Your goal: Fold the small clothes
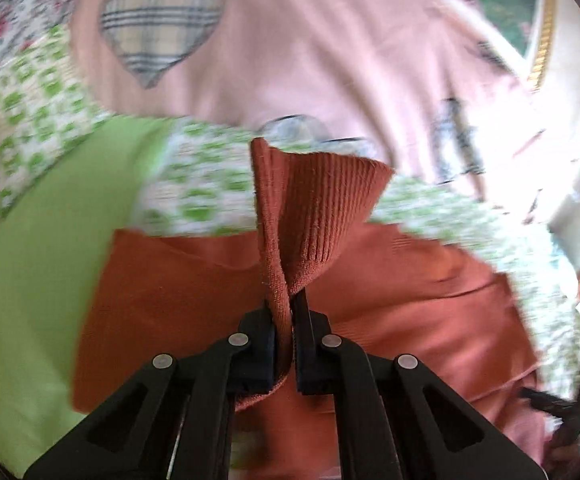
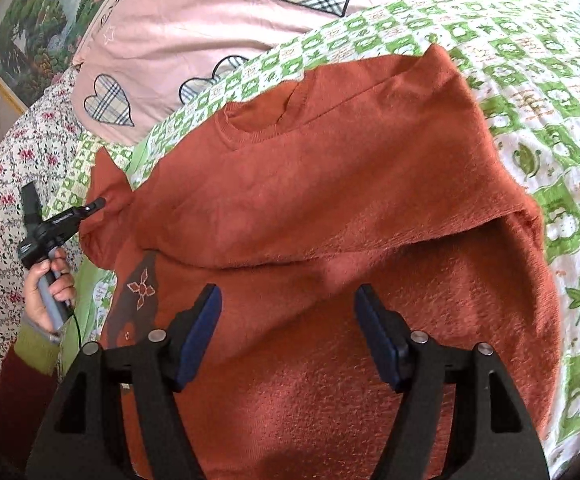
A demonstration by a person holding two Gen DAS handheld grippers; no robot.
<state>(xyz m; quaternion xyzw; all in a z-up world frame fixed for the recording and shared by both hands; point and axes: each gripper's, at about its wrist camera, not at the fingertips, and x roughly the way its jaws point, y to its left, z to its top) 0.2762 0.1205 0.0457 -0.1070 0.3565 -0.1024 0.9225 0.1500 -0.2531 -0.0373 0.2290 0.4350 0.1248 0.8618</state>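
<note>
A rust-orange knit sweater (image 2: pixel 330 184) lies on the green-and-white patterned bedspread (image 2: pixel 530 120), its right side folded over the body. My left gripper (image 1: pixel 283 320) is shut on the sweater's ribbed sleeve cuff (image 1: pixel 322 208) and holds it lifted above the sweater's body (image 1: pixel 169 280). In the right wrist view the left gripper (image 2: pixel 99 202) pinches that sleeve at the sweater's left edge. My right gripper (image 2: pixel 287 320) is open and empty, hovering just over the sweater's lower body, its blue pads (image 2: pixel 201 336) wide apart.
A pink pillow with plaid hearts (image 2: pixel 217 20) lies beyond the sweater; it also shows in the left wrist view (image 1: pixel 290 40). A floral sheet (image 2: pixel 1 184) lies at the left. A framed landscape picture (image 2: pixel 29 32) hangs on the wall. A plain green band (image 1: pixel 49 240) crosses the bedspread.
</note>
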